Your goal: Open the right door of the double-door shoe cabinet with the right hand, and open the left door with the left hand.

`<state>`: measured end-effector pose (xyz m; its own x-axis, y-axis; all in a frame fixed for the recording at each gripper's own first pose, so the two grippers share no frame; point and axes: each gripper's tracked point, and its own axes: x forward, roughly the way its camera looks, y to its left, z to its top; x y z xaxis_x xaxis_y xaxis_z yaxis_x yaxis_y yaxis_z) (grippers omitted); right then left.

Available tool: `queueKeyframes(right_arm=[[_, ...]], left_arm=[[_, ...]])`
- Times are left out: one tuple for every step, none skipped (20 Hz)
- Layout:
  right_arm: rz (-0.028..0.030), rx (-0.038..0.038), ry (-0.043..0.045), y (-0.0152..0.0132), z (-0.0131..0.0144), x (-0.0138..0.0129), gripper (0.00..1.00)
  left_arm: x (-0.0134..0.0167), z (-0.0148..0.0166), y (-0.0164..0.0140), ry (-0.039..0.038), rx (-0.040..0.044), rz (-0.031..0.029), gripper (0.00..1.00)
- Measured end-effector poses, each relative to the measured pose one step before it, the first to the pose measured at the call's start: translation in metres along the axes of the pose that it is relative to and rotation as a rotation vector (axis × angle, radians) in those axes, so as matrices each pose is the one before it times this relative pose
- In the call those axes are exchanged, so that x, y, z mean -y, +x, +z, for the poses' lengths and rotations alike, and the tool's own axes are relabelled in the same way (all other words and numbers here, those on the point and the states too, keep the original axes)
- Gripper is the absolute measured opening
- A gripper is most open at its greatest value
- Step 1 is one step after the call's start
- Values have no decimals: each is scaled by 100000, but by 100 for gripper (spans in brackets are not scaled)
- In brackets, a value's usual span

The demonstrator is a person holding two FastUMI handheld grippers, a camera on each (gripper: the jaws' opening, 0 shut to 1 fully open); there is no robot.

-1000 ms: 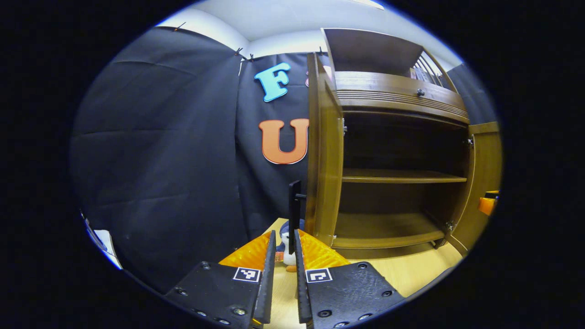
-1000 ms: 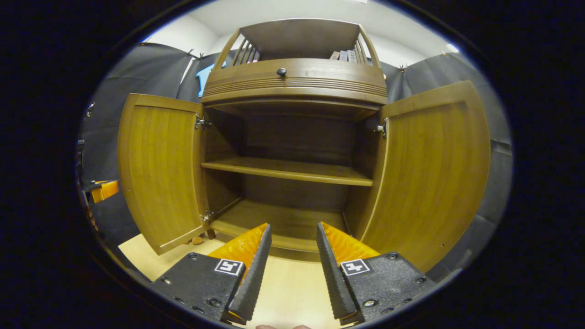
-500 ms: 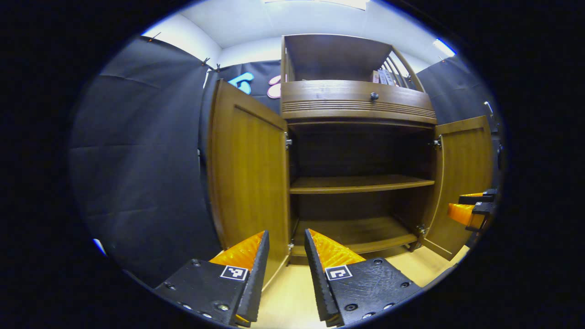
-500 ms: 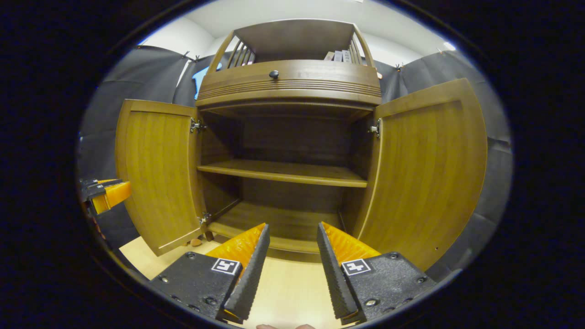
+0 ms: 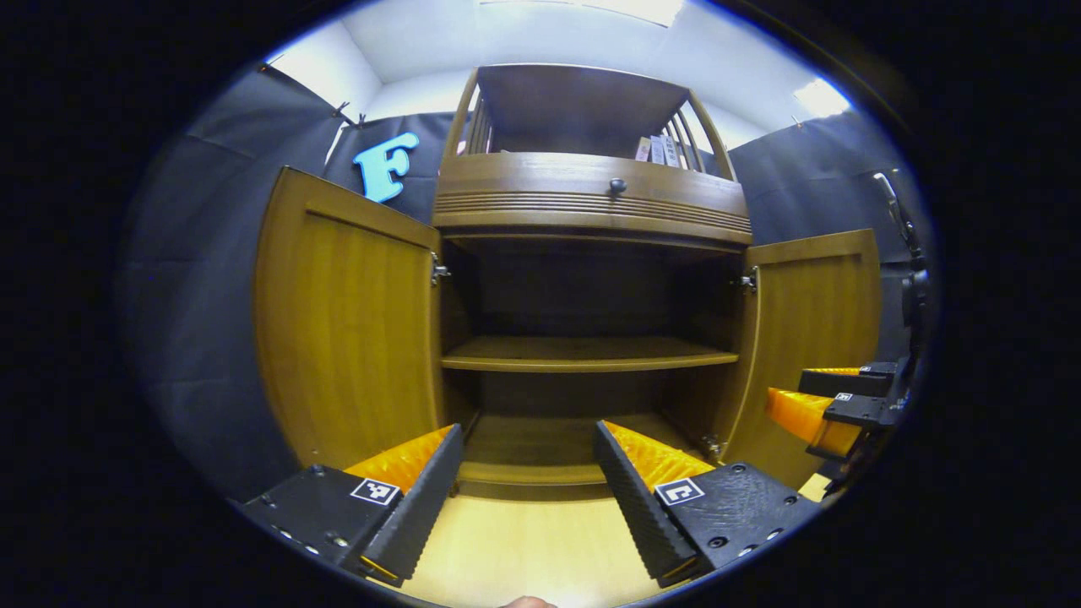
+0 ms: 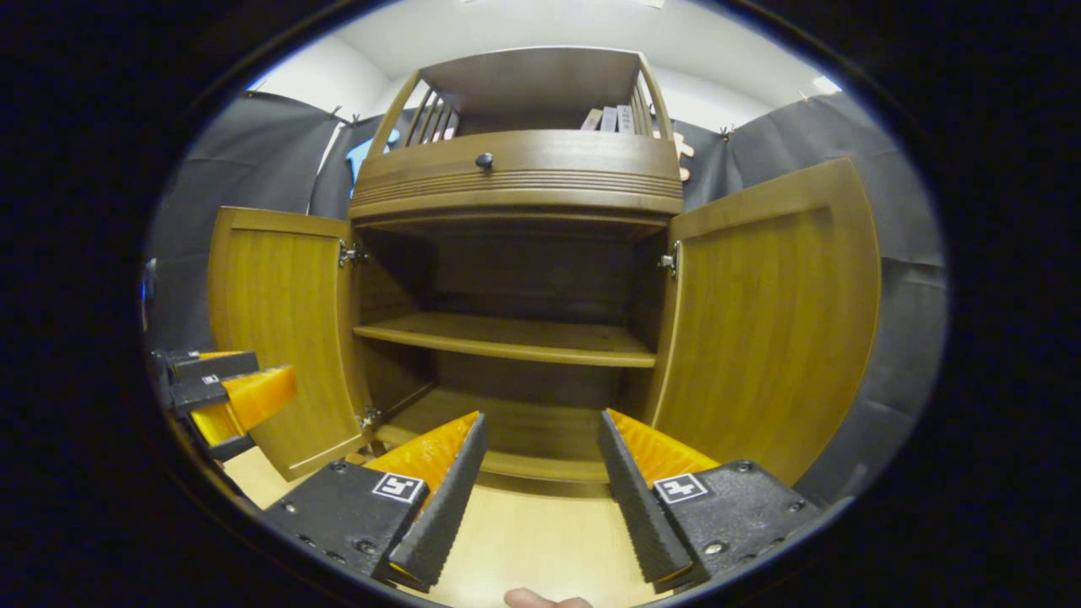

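The wooden shoe cabinet stands in front of both grippers with both doors swung wide. Its left door and right door hang outward on their hinges. Inside, a bare middle shelf and bottom board show. My left gripper is open, holding nothing, a little back from the cabinet's base; it also appears at the left edge of the right gripper view. My right gripper is open and holds nothing as well; it is seen at the right in the left gripper view.
A drawer with a dark knob sits above the doors, and a railed top shelf holds a few flat items. The cabinet rests on a light wooden surface. Black cloth walls enclose both sides.
The left gripper let go of the left door's handle, opened, and swung right to face the cabinet's inside. The right gripper stayed open and shifted slightly.
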<state>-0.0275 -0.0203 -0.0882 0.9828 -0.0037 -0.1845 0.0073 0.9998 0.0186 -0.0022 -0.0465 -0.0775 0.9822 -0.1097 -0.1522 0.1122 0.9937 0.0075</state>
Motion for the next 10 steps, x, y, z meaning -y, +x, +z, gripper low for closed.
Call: queueKeyframes(right_arm=[[-413,1097,-146,87,388,255,90],[-717,1239,-43,-7,509,351,94],[-612,894,-55,-11,243,438,95],[-72,518,89,-63,278,234,95],[-88,472,352,3,204,162,95],[-146,262,393,-68,305,291,95],[-409,833,458,-33,289,244,95],[-520,404,229,16,262,381,95],[-241,464,270,16,58,133,95],[-350,115,73,-104,2,248,95]], left_arm=[[607,392,190,511,1158,-722,95],[642,449,373,676,994,-797,100],[582,448,278,263,1203,-749,95],[507,530,165,-43,967,-987,95],[254,472,24,263,1001,-268,95],[-16,587,161,475,1233,299,95],[110,191,22,-7,630,-83,100],[56,-57,156,-350,-308,95,95],[-132,-8,-20,-189,-196,570,100],[-141,-27,-23,16,-156,958,92]])
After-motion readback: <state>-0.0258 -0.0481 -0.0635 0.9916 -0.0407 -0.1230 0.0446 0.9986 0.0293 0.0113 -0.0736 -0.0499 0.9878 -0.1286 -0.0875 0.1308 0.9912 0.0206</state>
